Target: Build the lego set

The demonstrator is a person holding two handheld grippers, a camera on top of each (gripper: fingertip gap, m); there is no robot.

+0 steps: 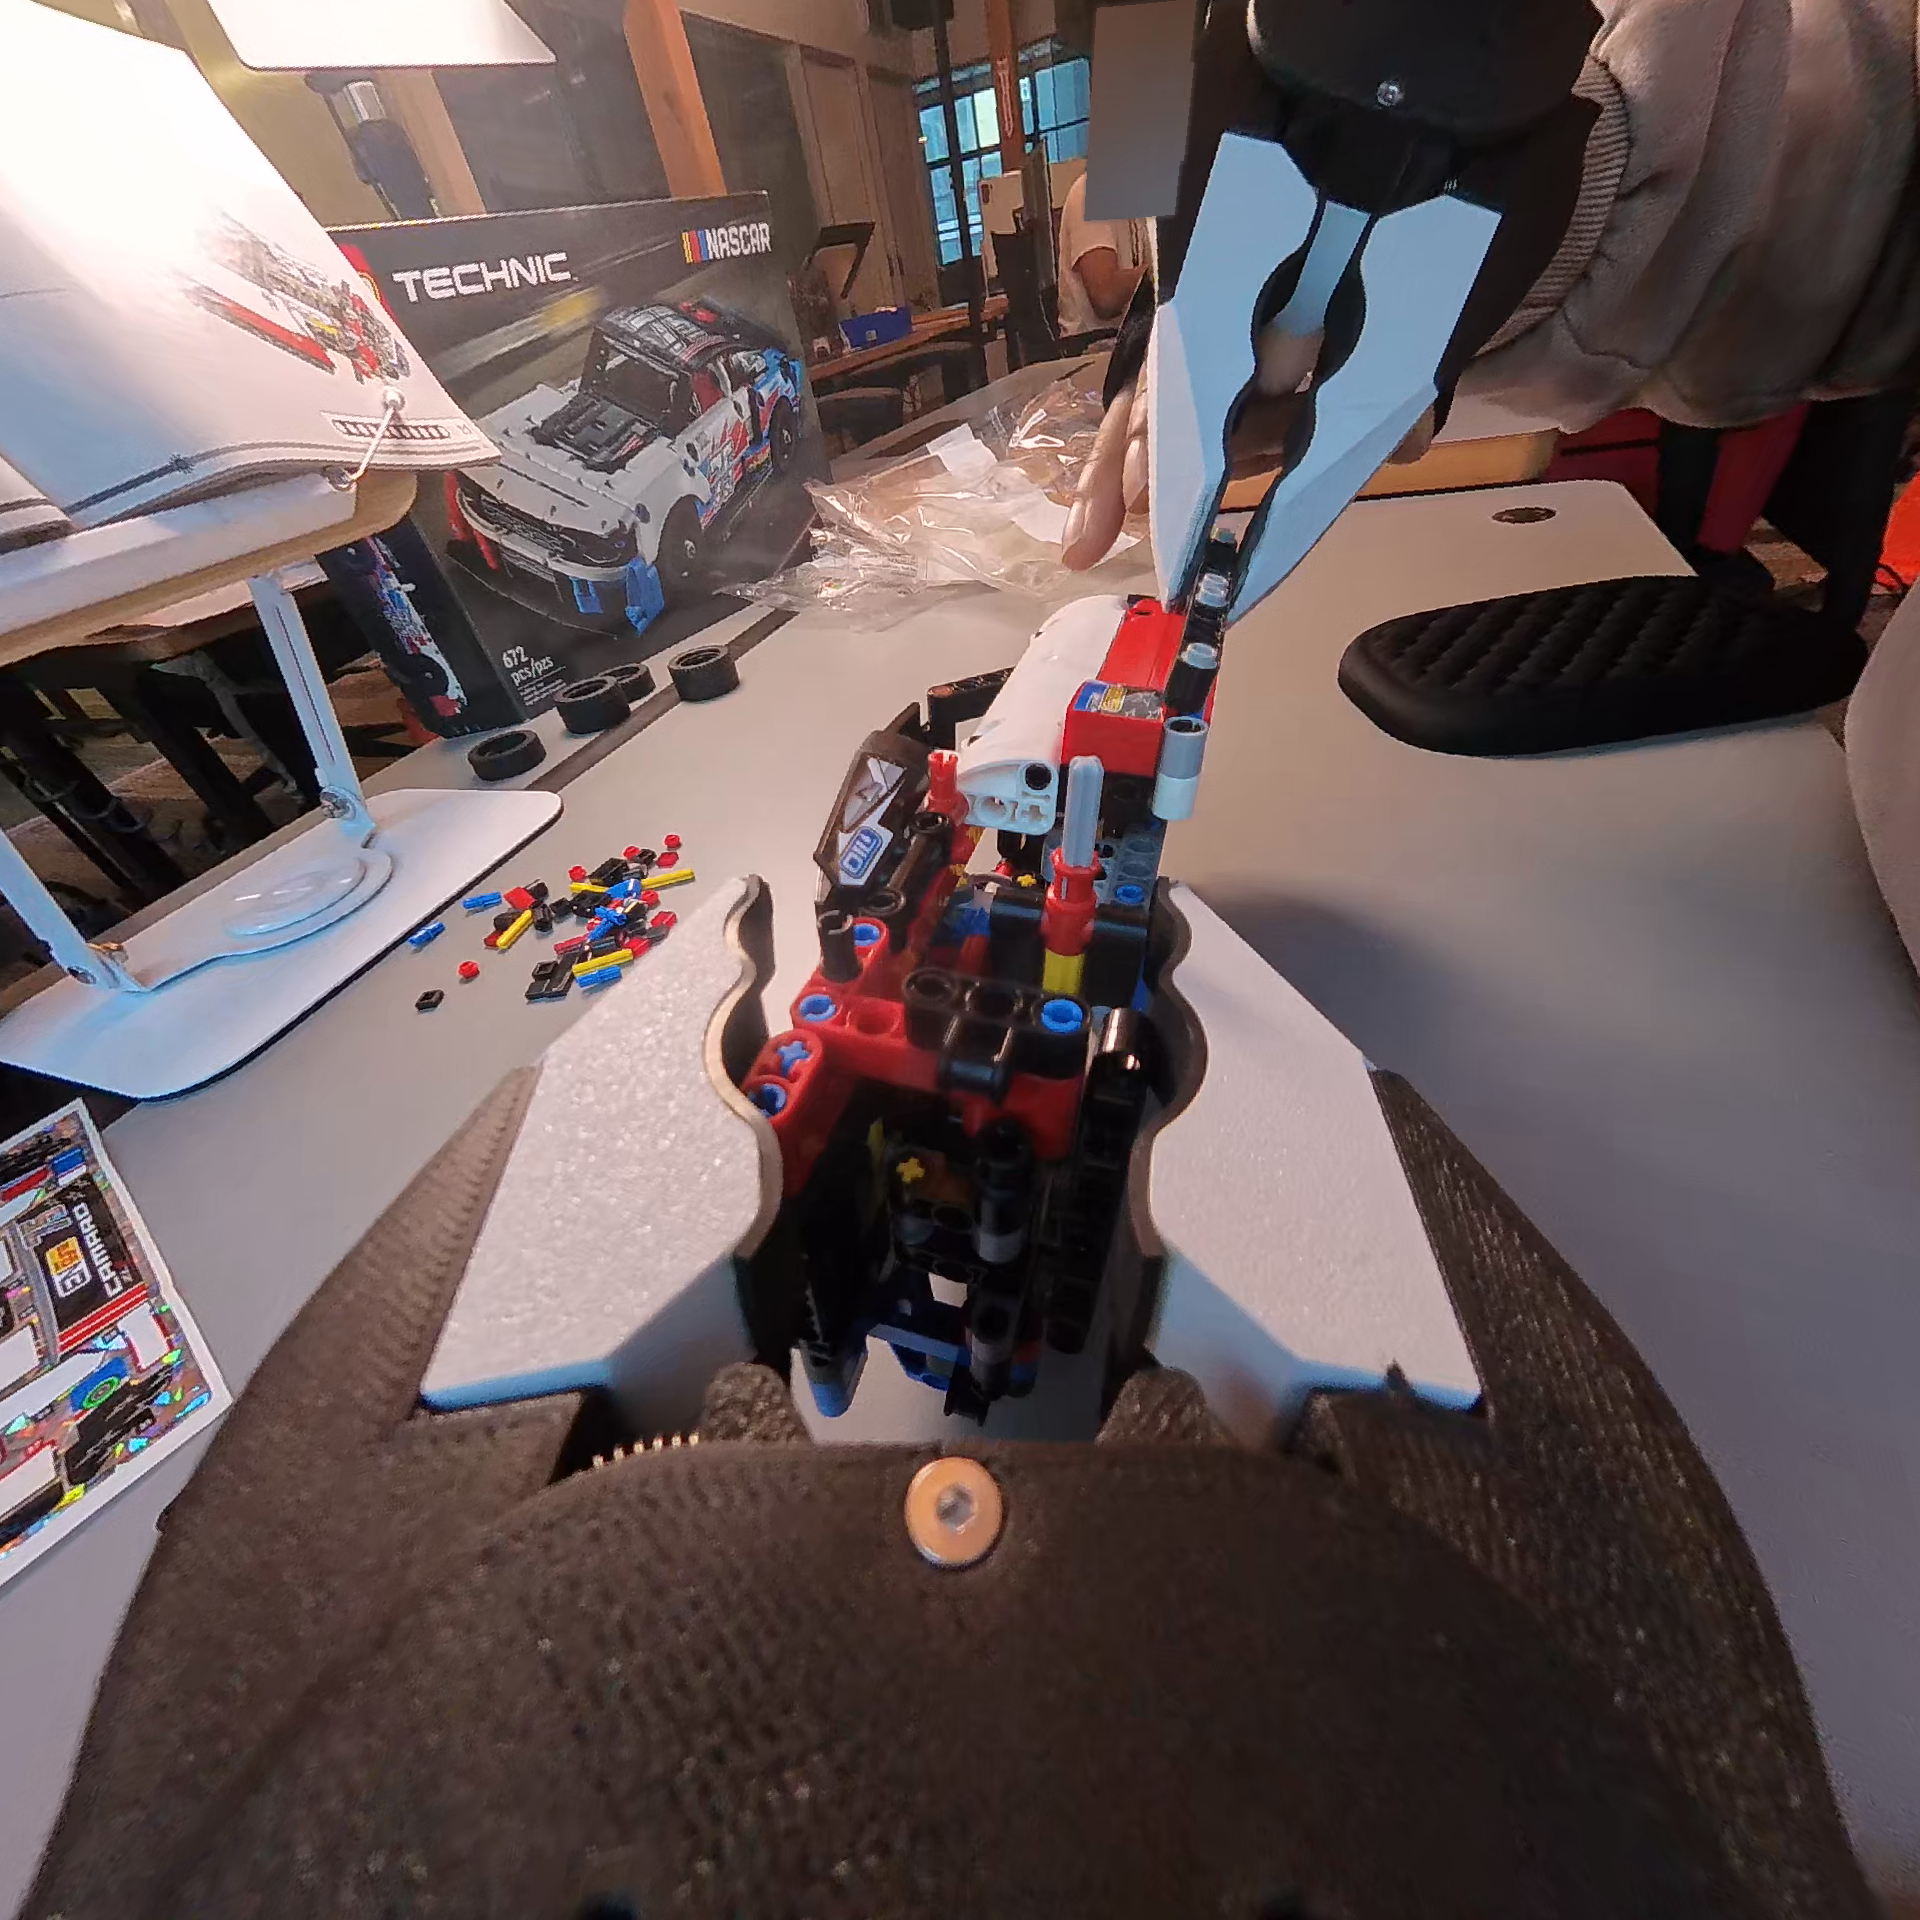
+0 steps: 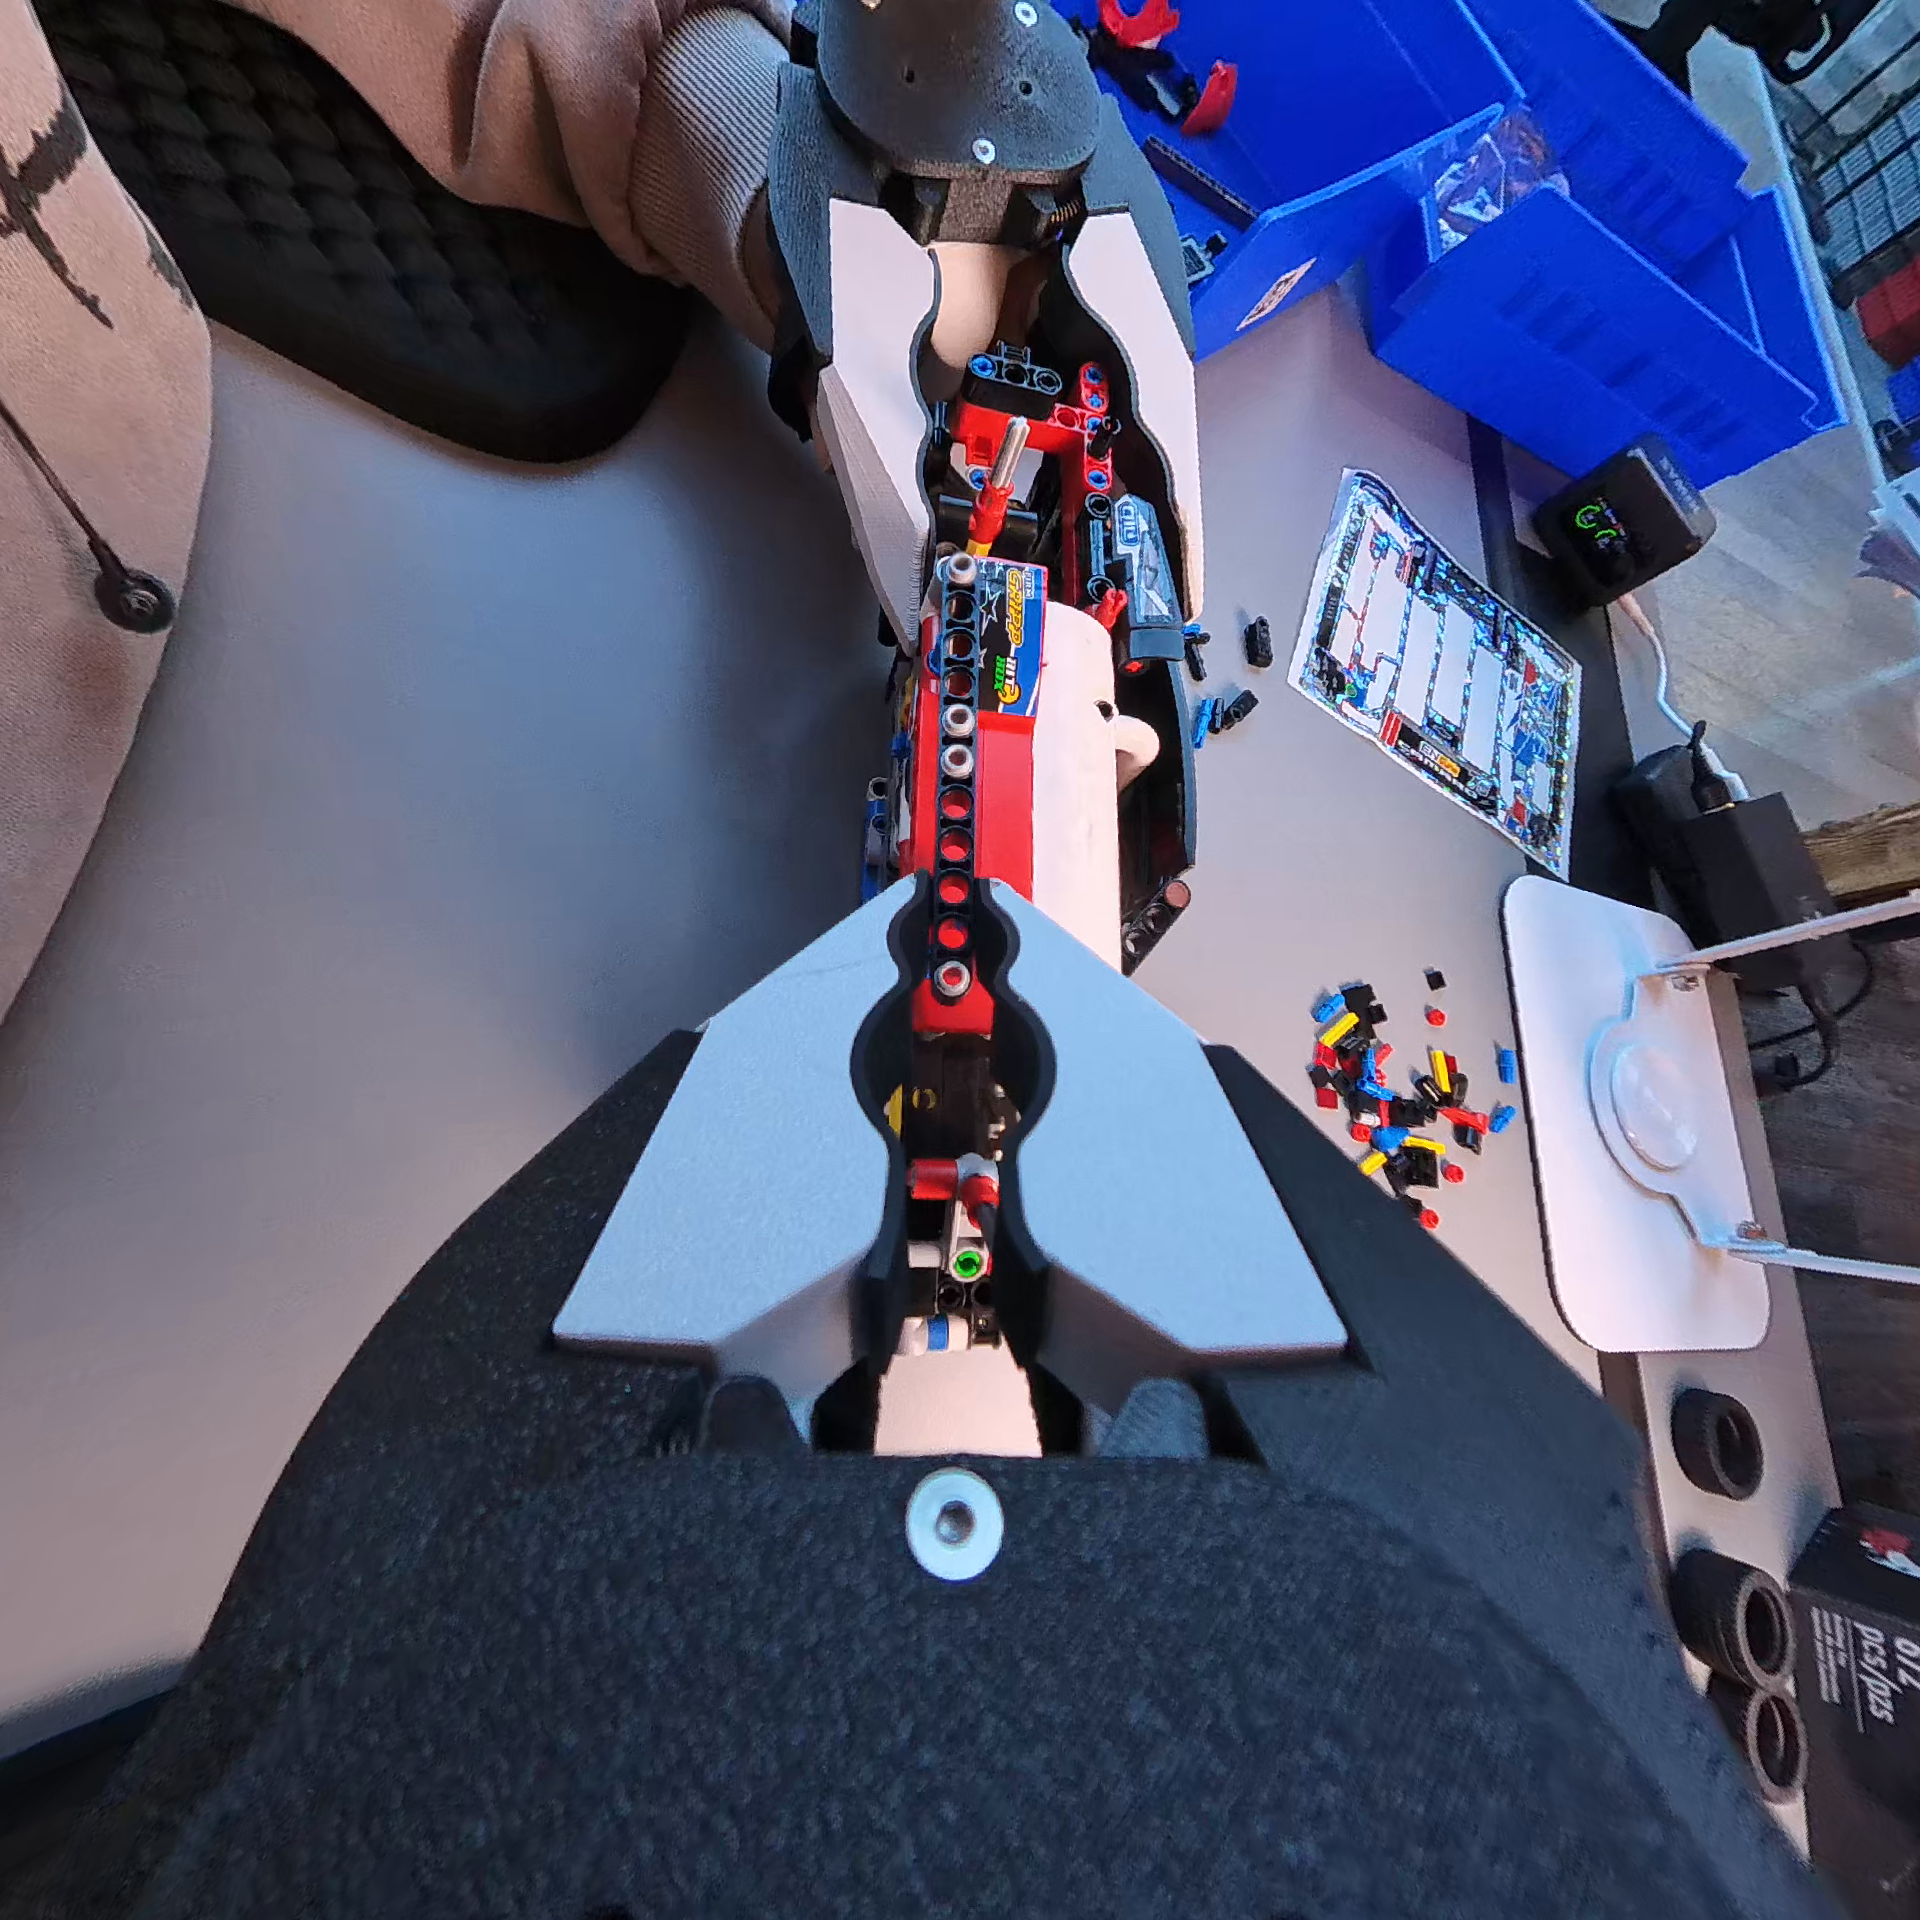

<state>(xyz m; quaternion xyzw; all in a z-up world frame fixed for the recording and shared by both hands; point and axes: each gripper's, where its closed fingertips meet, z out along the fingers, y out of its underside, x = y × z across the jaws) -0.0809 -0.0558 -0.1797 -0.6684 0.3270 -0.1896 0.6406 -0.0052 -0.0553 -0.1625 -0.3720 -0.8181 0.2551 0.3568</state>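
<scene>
The partly built Lego car (image 1: 997, 1018) is red, black and white, with a grey axle standing up in it. It is held over the grey table (image 1: 1455, 935). My left gripper (image 1: 961, 914) is shut on the near end of its chassis, one finger on each side. My right gripper (image 1: 1205, 597) comes down from the upper right and pinches the far end. In the right wrist view the right gripper (image 2: 954, 894) is shut on a long black holed beam (image 2: 956, 727) along the top of the car (image 2: 997, 790). The left gripper (image 2: 1049, 592) clasps the far end there.
Loose small pieces (image 1: 592, 925) (image 2: 1392, 1101) lie on the table by the white stand base (image 1: 312, 904) that holds the booklet (image 1: 208, 312). Around them are the set box (image 1: 582, 436), tyres (image 1: 592, 701), a sticker sheet (image 2: 1434, 675), plastic bags (image 1: 935, 520), blue bins (image 2: 1558, 260) and a black mat (image 1: 1600, 665). The tips of one gripper are about 9 cm away from the tips of the other.
</scene>
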